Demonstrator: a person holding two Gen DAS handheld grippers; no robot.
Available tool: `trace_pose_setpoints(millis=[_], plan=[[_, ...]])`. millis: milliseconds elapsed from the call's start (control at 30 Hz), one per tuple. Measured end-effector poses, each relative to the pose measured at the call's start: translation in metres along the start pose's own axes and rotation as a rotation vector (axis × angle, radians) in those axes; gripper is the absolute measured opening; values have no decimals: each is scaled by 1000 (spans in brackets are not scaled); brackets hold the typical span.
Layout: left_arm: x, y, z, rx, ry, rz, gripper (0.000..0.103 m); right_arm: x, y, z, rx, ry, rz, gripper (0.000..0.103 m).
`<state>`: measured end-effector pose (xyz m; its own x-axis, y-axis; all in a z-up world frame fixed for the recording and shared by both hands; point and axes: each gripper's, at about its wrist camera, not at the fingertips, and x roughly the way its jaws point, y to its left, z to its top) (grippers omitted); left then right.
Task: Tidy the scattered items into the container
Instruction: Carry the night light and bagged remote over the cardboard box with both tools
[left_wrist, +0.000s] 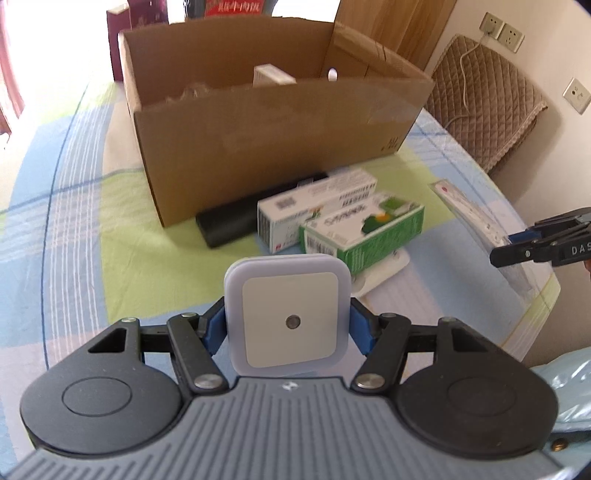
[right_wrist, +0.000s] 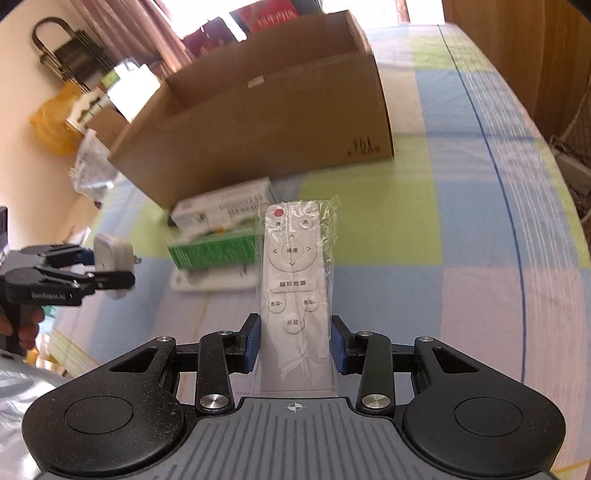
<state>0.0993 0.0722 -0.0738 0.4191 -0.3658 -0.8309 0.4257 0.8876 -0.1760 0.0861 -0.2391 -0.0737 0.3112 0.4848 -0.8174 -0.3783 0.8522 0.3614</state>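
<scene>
Box (left_wrist: 280, 125) stood open-topped on the checked cloth (left_wrist: 74, 229), beyond both grippers, with cartons (left_wrist: 362, 229) and a black bar (left_wrist: 229, 225) lying at its near wall. Left gripper (left_wrist: 288, 325) was clenched on a square night light (left_wrist: 288, 314); right gripper (right_wrist: 293, 345) was clamped on a bagged remote (right_wrist: 293, 280) near its lower end. To do this well, each load likely needed lifting above the near wall before release, one arm at a time. The remote's long overhang and slippery wrap seemed apt to let it pivot, so a level carry looked safest.
</scene>
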Motion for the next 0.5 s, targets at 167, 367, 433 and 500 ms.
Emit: trace_pose_setpoints(millis=[167, 367, 433, 500], plan=[[-12, -7, 15, 8, -34, 15, 61, -13, -2, 25, -12, -30, 27, 41], [-32, -8, 40, 9, -100, 25, 61, -34, -8, 62, -4, -97, 78, 41], [-40, -7, 50, 18, -129, 34, 61, -39, -9, 75, -4, -117, 103, 41], [-46, -5, 62, 27, -156, 43, 61, -43, -9, 90, -7, -135, 125, 41]])
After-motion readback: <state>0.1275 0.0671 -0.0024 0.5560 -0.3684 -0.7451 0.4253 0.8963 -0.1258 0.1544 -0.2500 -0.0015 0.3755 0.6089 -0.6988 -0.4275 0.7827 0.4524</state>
